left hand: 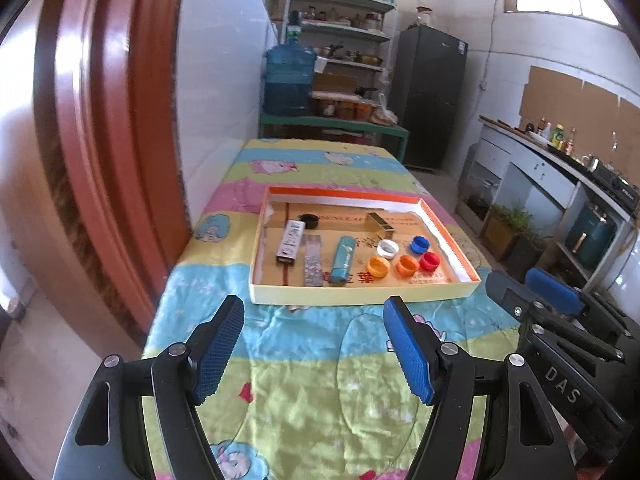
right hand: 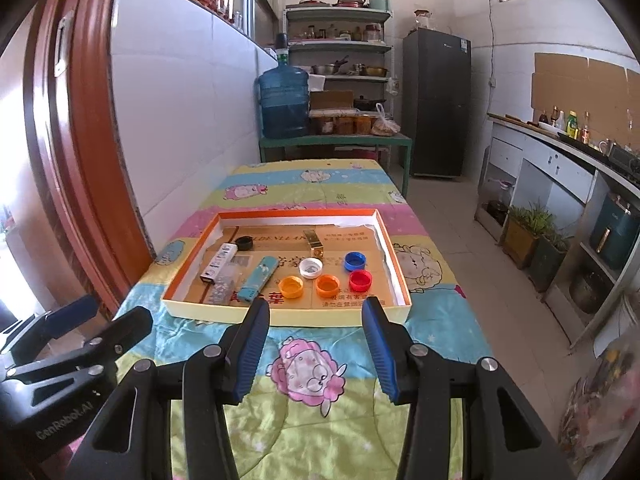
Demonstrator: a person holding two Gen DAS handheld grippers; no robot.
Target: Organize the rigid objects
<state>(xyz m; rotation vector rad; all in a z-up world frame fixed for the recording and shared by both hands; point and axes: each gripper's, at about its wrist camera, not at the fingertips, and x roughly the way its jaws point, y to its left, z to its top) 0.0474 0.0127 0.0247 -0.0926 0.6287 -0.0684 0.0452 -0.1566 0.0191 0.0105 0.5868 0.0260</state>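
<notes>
Both my left tool [left hand: 314, 344] and right tool [right hand: 316, 344] hang wide open and empty before the tray [right hand: 288, 312], where the bottle caps [right hand: 327, 285] look light, stiff, slippery; I'd pinch across the rim.

Blue water jug [right hand: 283, 105] beside shelves [right hand: 338, 44], dark fridge [right hand: 436, 102].
</notes>
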